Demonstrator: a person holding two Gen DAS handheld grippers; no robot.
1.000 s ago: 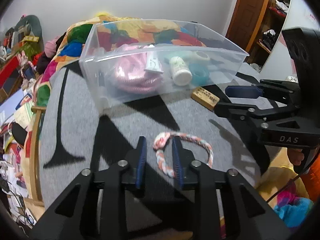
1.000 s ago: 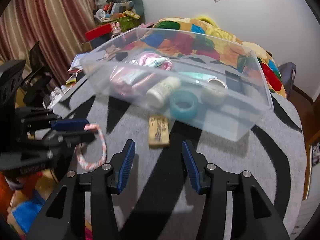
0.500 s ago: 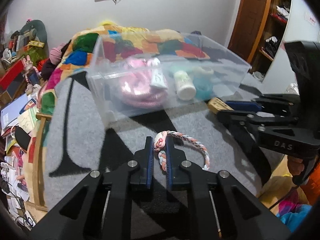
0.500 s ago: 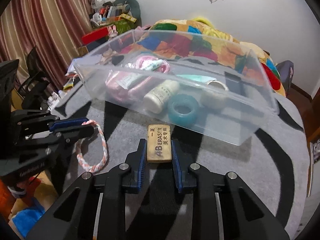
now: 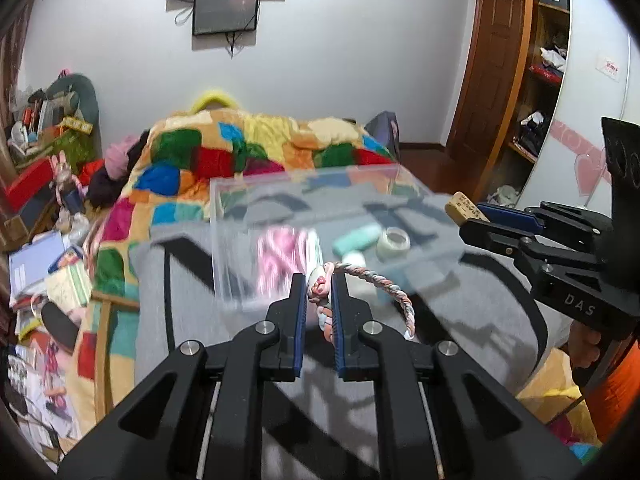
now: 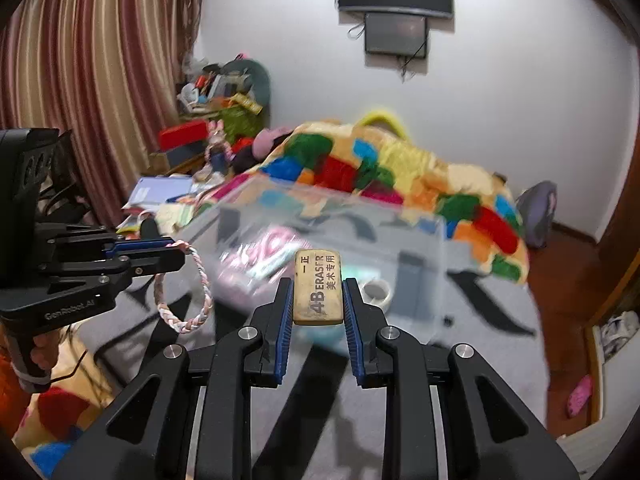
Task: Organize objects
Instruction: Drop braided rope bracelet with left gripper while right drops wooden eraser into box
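Note:
My left gripper (image 5: 319, 286) is shut on a braided pink-and-white rope ring (image 5: 384, 286) and holds it above the grey table, in front of the clear plastic bin (image 5: 320, 196). It also shows in the right wrist view (image 6: 176, 252), with the rope ring (image 6: 188, 320) hanging from it. My right gripper (image 6: 317, 292) is shut on a tan 4B eraser (image 6: 318, 286), lifted near the bin (image 6: 340, 208). In the left wrist view the eraser (image 5: 464, 208) sticks out of the right gripper (image 5: 476, 216). The bin holds a pink coil (image 5: 280, 254), a tape roll (image 5: 394, 240) and tubes.
The grey table with black stripes (image 5: 180, 320) carries the bin. A bed with a patchwork quilt (image 5: 248, 148) lies behind. Clutter lies on the floor at the left (image 5: 44, 248). A wooden door and shelves (image 5: 520, 80) stand at the right.
Both grippers closed on their objects, the left on the rope ring and the right on the eraser, then lifted them off the table toward the bin.

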